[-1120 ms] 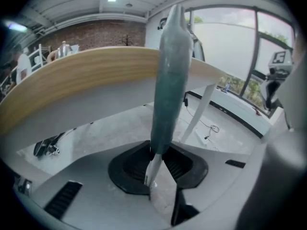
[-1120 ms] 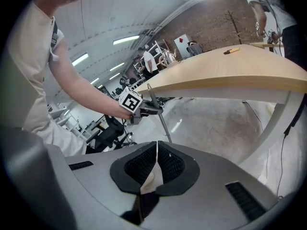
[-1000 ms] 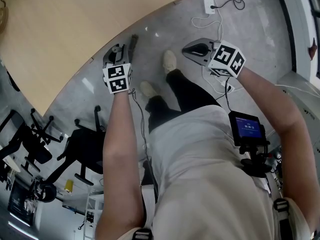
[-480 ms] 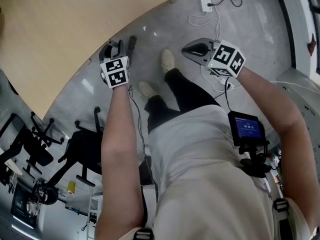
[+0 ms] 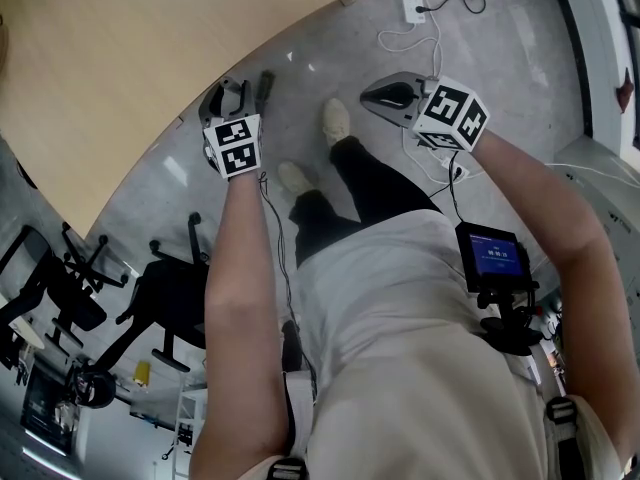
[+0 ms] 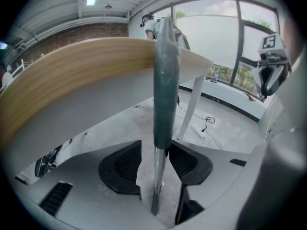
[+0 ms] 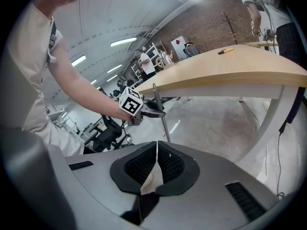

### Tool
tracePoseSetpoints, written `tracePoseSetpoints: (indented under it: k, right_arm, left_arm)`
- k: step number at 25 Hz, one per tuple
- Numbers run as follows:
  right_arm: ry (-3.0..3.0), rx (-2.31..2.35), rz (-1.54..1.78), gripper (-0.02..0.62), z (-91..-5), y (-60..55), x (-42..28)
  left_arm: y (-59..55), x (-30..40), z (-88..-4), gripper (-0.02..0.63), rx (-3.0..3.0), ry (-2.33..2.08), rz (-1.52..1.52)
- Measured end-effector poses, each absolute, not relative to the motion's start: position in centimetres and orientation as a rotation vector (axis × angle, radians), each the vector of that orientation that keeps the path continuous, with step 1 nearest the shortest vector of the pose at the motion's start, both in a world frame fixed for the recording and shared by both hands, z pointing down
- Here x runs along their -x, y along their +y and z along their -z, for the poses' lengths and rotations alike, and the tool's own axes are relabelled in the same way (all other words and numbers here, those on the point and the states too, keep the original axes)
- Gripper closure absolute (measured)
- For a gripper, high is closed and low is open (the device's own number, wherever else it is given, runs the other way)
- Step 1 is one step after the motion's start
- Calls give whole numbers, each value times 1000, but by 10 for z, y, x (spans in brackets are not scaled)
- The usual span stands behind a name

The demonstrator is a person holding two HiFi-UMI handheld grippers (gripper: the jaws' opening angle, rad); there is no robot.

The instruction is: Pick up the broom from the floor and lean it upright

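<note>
Broom leaned against the table while the left gripper was opening around it, right gripper closed empty: nearly done.

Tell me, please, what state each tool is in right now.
Left tool: jaws opening, broom handle between them, not clamped.
Right tool: closed, empty.

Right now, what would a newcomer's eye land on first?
The broom handle, standing upright between the left tongs, whose jaws are opening around it. Behind it curves the edge of the wooden table, and the right tongs hang shut and empty on the person's right.
</note>
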State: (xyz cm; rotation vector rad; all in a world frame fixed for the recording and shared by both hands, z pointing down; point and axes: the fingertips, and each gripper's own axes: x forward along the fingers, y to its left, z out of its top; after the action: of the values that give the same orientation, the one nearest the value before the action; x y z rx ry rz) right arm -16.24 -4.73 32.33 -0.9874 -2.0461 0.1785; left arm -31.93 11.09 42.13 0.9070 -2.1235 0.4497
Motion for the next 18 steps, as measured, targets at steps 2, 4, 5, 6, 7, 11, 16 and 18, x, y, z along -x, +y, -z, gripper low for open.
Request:
tracePoseSetpoints:
  k: [2, 4, 5, 6, 7, 11, 16, 18]
  right_arm:
    - [-2046, 990, -177, 577, -323, -46, 163]
    - [-2043, 993, -176, 577, -323, -46, 162]
    - [-2042, 994, -176, 577, -323, -46, 162]
    - [-2040, 995, -176, 577, -323, -46, 161]
    - [-2039, 995, -176, 577, -324, -45, 160]
    - [-2036, 990, -175, 577, -325, -45, 158]
    - [-2039, 989, -181, 577, -325, -45, 158]
    - [-2039, 986, -186, 577, -326, -46, 158]
  left_arm:
    - [109, 319, -420, 442, -918, -2126, -462]
    - [109, 319, -421, 439, -914, -2132, -462]
    - [109, 320, -422, 439, -909, -2134, -461]
    - [109, 320, -421, 439, -905, -2136, -460]
    - [108, 321, -420, 440, -901, -2138, -457]
    - [106, 318, -417, 520, -919, -2123, -412]
    - [88, 289, -411, 520, -1192, -2007, -419]
    - [81, 279, -409, 520, -1304, -1953, -427]
